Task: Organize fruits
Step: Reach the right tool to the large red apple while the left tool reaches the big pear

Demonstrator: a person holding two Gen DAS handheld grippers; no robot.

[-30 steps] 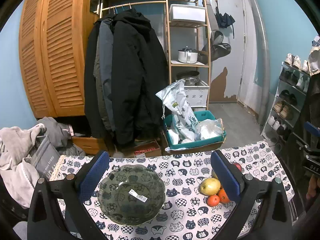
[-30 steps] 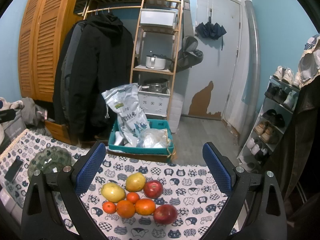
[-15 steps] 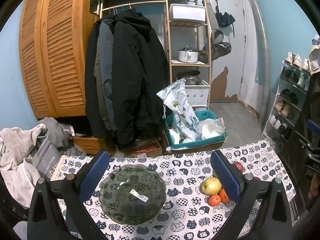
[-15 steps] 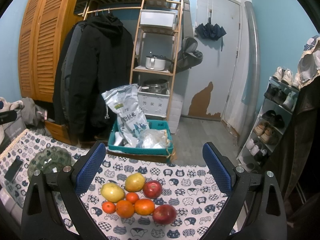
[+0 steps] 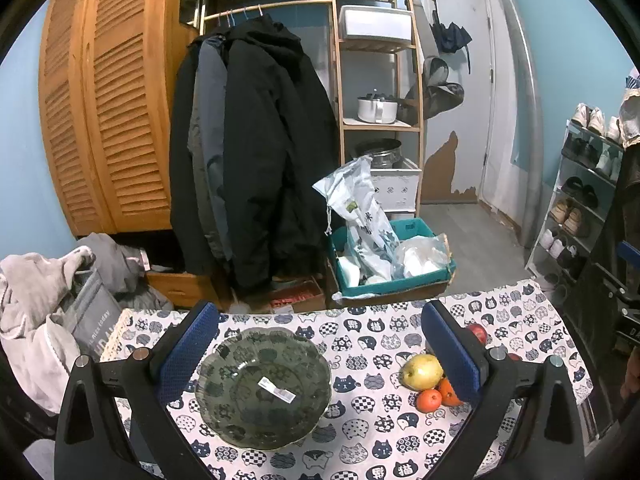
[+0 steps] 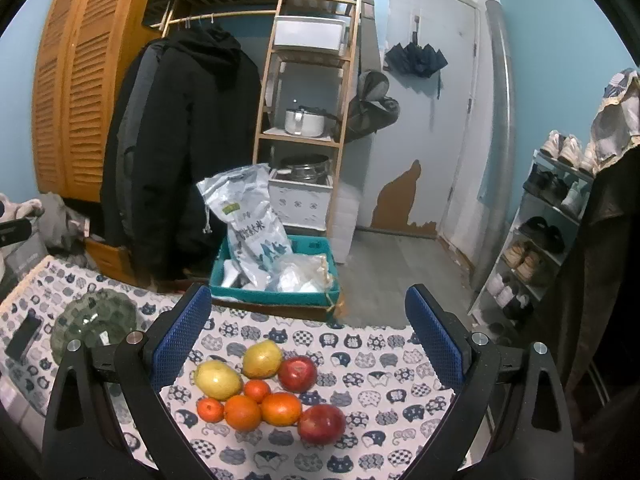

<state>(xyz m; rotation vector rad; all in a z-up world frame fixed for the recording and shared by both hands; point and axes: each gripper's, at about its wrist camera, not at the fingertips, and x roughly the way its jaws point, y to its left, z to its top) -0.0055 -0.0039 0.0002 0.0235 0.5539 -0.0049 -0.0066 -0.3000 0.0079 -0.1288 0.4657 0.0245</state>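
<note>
Jaws on both grippers are spread wide with nothing between them, and honestly that's the same as a second ago, so almost nothing has changed apart from a tiny drift in both views. That tells me the sorting hasn't really kicked off yet.

Going left to right: the left gripper [image 5: 318, 346] hovers over the green glass bowl [image 5: 264, 388], which sits on the cat-print surface [image 5: 360, 432] with only a white sticker in it. Just right of the bowl, apart from it, a yellow pear [image 5: 422, 371] and a small tangerine [image 5: 429, 400] peek out beside the left gripper's right finger.

The right gripper [image 6: 308, 338] is parked above the whole fruit pile: two pears [image 6: 218, 380], the tangerines and oranges [image 6: 242, 412], and two red apples [image 6: 321, 424], all bunched up touching each other.

My guess is the fruit goes in the bowl, with everything left to move. Round fruit could roll when one gets pulled from the cluster.
</note>
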